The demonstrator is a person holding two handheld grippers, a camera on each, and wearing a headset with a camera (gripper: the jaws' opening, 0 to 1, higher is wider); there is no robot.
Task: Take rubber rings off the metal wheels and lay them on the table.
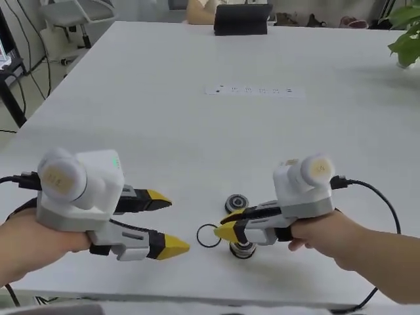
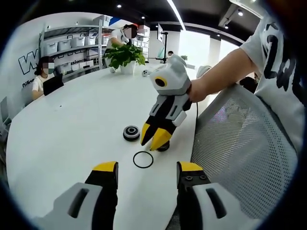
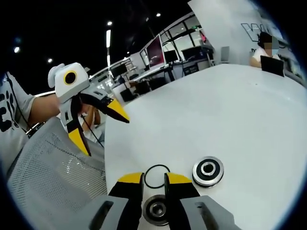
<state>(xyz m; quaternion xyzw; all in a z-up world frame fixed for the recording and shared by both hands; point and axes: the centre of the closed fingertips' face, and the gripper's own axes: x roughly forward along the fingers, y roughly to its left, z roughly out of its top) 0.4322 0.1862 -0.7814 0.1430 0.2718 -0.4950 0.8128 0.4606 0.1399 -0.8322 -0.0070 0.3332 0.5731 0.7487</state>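
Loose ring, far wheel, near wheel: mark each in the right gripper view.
loose ring point(image 3: 157, 166), right gripper view, top arc of its band
far wheel point(image 3: 208, 171), right gripper view, its hub
near wheel point(image 3: 156, 209), right gripper view, its hub

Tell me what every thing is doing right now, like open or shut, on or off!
Left yellow-tipped gripper: jaws wide open, holding nothing.
Right yellow-tipped gripper: jaws nearly shut; can't tell if it grips anything.
Thin black rubber ring: off, lying flat on the white table.
Silver metal wheel beneath the right gripper: lying flat, looks bare.
Other round metal wheel: lying flat, dark band apparently still on.
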